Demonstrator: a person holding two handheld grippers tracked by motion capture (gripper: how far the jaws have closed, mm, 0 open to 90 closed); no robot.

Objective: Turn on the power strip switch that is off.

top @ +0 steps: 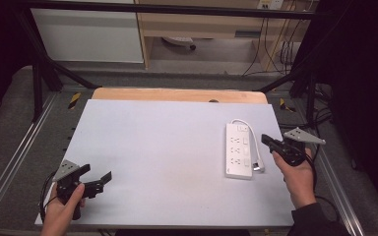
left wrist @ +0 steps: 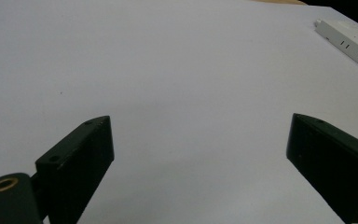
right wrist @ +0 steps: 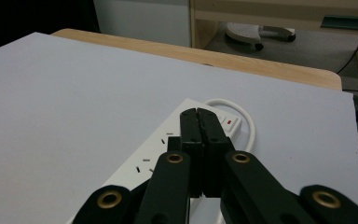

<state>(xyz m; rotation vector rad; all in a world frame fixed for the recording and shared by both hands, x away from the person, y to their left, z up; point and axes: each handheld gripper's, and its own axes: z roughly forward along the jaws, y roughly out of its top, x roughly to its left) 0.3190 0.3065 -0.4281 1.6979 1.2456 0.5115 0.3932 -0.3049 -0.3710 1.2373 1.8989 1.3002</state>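
A: High view first — what's on the pale grey table [top: 167, 147]?

B: A white power strip [top: 239, 150] at right of centre, its cable looped. The right gripper [top: 267, 141] sits just beside it, jaws pressed together, empty. The left gripper [top: 97, 178], lower left, is spread wide. Grey floor and wooden furniture lie behind.

A: Left gripper view?

B: Bare table; strip [left wrist: 349, 44] at upper right.

A: Right gripper view?

B: Shut jaws over the strip [right wrist: 168, 154].
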